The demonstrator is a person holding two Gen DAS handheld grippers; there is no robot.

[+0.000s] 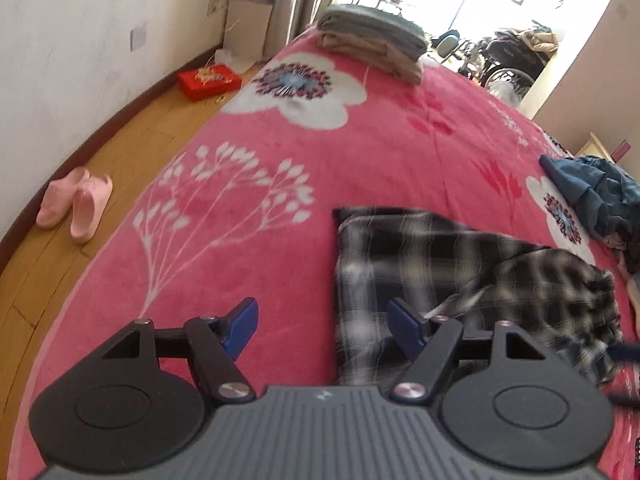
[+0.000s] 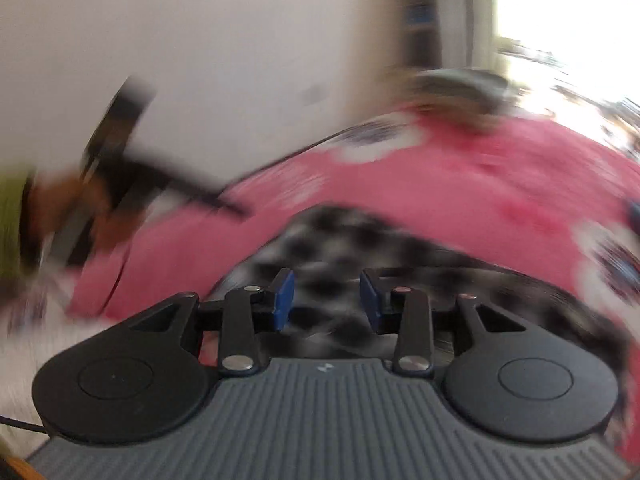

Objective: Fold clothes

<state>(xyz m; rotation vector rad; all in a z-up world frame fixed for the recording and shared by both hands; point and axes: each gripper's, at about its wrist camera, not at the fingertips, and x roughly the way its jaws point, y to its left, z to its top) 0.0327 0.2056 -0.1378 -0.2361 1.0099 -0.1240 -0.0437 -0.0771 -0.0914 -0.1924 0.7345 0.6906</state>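
A black-and-white plaid garment lies partly folded on the pink flowered bed cover, its right side rumpled. My left gripper hovers over the garment's left edge, open, with nothing between its blue pads. The right wrist view is badly blurred. There my right gripper hangs above the plaid garment, its jaws apart and no cloth pinched between them. At the left of that view a blurred hand with a green sleeve holds the other gripper.
A stack of folded clothes sits at the far end of the bed. A dark blue heap of clothing lies at the right edge. On the wooden floor to the left are pink slippers and a red box.
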